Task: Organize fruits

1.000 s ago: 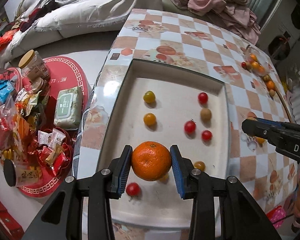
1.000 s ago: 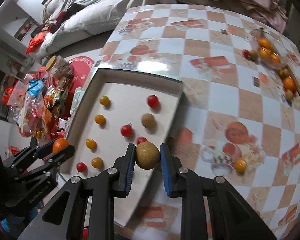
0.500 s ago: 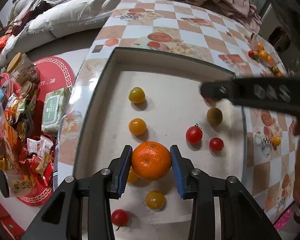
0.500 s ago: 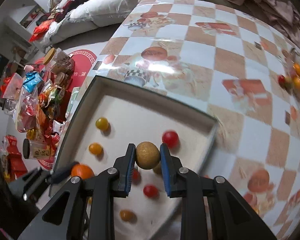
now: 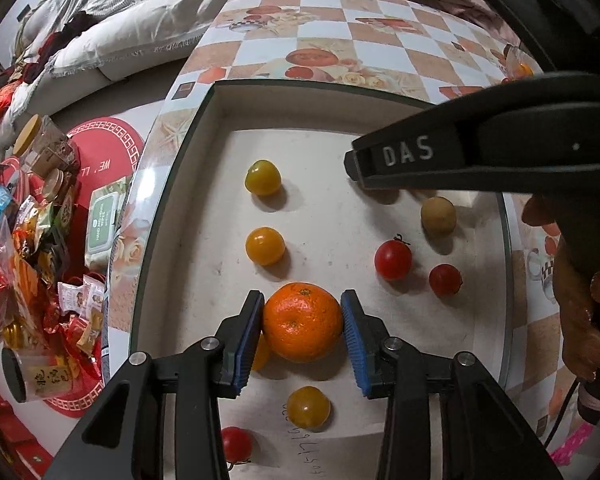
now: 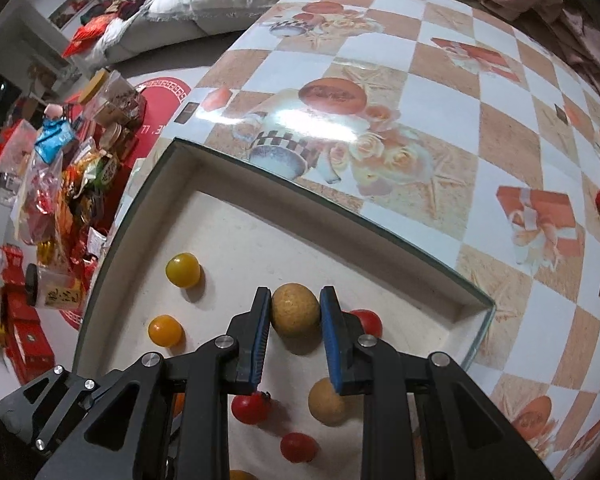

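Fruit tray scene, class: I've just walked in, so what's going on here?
A person is sorting fruit into a shallow tray with a pair of tongs in each hand. The left tongs grip a mandarin orange above the tray's near part; the right tongs grip a tan round fruit over the far side. Yellow and red cherry tomatoes and another tan fruit already lie in rough groups inside the tray.

Fruits over the white tray

Orange mandarin and tan round fruit held aloft; yellow tomatoes at 10 o'clock, red tomatoes at 3.
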Tool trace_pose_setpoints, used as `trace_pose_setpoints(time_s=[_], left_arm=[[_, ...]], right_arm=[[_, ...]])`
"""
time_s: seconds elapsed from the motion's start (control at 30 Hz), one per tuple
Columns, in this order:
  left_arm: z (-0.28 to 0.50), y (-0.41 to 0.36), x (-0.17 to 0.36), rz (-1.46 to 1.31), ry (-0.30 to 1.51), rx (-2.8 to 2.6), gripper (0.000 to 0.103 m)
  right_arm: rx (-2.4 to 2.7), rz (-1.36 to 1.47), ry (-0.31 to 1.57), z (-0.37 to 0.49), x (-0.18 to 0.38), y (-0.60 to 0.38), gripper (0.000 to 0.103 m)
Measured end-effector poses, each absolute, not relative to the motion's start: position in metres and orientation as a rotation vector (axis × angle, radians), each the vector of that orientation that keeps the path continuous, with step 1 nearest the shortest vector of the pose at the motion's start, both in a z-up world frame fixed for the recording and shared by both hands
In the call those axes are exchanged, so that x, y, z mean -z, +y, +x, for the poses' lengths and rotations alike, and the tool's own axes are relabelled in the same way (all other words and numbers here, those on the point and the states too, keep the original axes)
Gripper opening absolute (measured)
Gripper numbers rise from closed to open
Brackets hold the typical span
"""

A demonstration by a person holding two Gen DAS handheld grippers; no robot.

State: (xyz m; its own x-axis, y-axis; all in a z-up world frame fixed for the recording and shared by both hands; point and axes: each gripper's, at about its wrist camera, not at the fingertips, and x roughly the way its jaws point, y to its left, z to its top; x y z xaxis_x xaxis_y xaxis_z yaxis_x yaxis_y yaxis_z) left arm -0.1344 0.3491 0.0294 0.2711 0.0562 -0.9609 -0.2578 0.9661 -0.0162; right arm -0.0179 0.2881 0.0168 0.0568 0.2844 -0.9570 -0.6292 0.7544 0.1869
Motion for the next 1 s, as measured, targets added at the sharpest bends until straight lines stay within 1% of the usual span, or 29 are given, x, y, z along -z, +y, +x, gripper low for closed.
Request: trace_pose_setpoints(time_s=[0.03,0.1,0.13,0.17,0.23,0.4,0.43,0.47,0.5,0.57,0.7,0.77,0.9,0.93,0.97,1.0], left_arm=[[-0.134,0.349,-0.030,-0.182,1.281,-0.214,0.046],[-0.134,0.350,-0.030,-0.186,1.282,-0.207,0.046],[-0.134,0.350,-0.030,-0.187,1.284,-0.202,0.046],[-0.134,0.350,-0.030,-0.184,1.286,-0.200,0.046],[-0.135,0.349,-0.032,-0.177,1.287,-0.195,0.046],[-0.140,0.349,-0.037,-0.181,1.290,-0.189,0.047],[-0.142,0.350,-0.039,-0.181,1.291,-0.190,0.049],[-0.143,0.350,-0.040,-0.181,1.291,-0.191,0.068],[-0.145,0.350,-0.043,-0.182,1.281,-0.200,0.086],[-0.150,0.350,-0.050,-0.182,1.253,-0.210,0.087],[-0.157,0.353,-0.057,-0.221,1.270,-0.207,0.087],[-0.162,0.354,-0.061,-0.233,1.278,-0.202,0.087],[-0.174,0.356,-0.072,-0.245,1.293,-0.206,0.088],[-0.176,0.356,-0.074,-0.248,1.303,-0.208,0.093],[-0.178,0.356,-0.075,-0.250,1.313,-0.207,0.103],[-0.180,0.356,-0.078,-0.250,1.313,-0.207,0.103]], right_arm=[[-0.708,-0.314,1.346,-0.018,-0.017,0.289,0.028],[-0.713,-0.302,1.352,-0.017,-0.017,0.289,0.033],[-0.715,-0.301,1.351,-0.018,-0.017,0.290,0.042],[-0.722,-0.301,1.350,-0.018,-0.017,0.291,0.054],[-0.735,-0.289,1.360,-0.019,-0.019,0.294,0.061],[-0.735,-0.235,1.377,-0.020,-0.029,0.289,0.063],[-0.738,-0.226,1.374,-0.021,-0.034,0.287,0.067],[-0.739,-0.217,1.367,-0.022,-0.040,0.284,0.071],[-0.736,-0.213,1.359,-0.023,-0.045,0.282,0.071],[-0.721,-0.209,1.347,-0.027,-0.057,0.275,0.073],[-0.680,-0.213,1.354,-0.037,-0.071,0.255,0.074],[-0.654,-0.222,1.359,-0.043,-0.075,0.245,0.080],[-0.603,-0.257,1.375,-0.059,-0.081,0.226,0.082],[-0.594,-0.258,1.383,-0.064,-0.083,0.221,0.084],[-0.588,-0.259,1.388,-0.067,-0.085,0.217,0.085],[-0.581,-0.263,1.393,-0.071,-0.087,0.214,0.086]])
